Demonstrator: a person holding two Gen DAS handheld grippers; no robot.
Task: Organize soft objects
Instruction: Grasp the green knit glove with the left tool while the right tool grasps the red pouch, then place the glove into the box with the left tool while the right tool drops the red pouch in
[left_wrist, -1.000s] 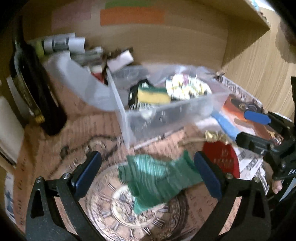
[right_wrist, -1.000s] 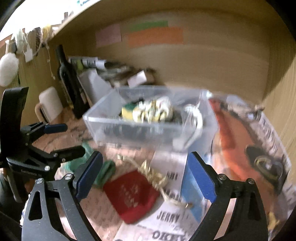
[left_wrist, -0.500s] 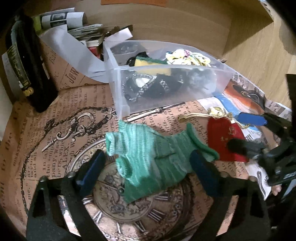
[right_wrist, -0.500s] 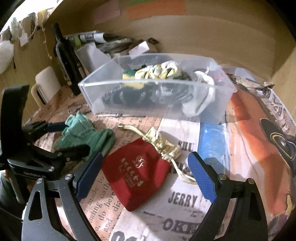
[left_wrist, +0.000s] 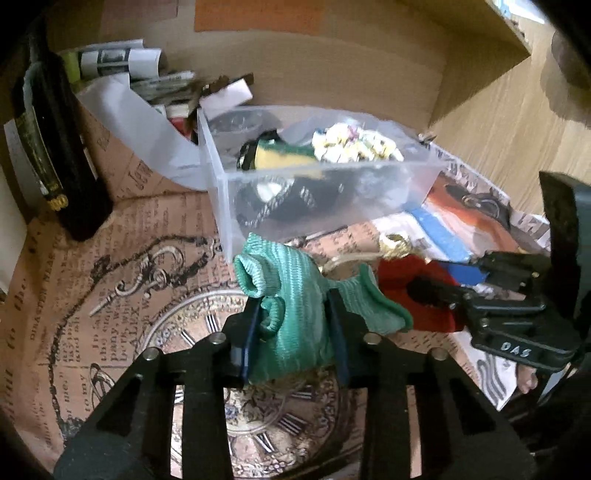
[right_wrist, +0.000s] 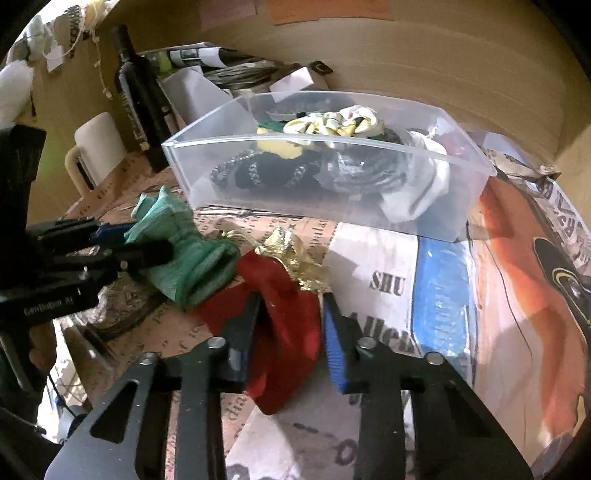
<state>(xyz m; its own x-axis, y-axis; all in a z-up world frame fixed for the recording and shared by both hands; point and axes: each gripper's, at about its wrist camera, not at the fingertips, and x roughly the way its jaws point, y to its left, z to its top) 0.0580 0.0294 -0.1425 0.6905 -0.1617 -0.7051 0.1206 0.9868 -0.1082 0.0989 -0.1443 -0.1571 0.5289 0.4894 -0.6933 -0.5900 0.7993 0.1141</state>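
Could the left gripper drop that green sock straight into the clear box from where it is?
Probably yes: the left gripper already pinches the green sock, and the clear box sits open-topped just ahead, with nothing between them.

Looks like a home desk/hobby nook w/ wood-panel walls (right_wrist: 461, 74). Cues: table covered in vintage-print decorative paper (left_wrist: 110, 295), dark wine bottle (right_wrist: 138, 99), rolled papers & clutter (left_wrist: 122, 62) at back, clear plastic storage bin (right_wrist: 332, 177) of household bits, sticky notes (left_wrist: 258, 14) on wall.
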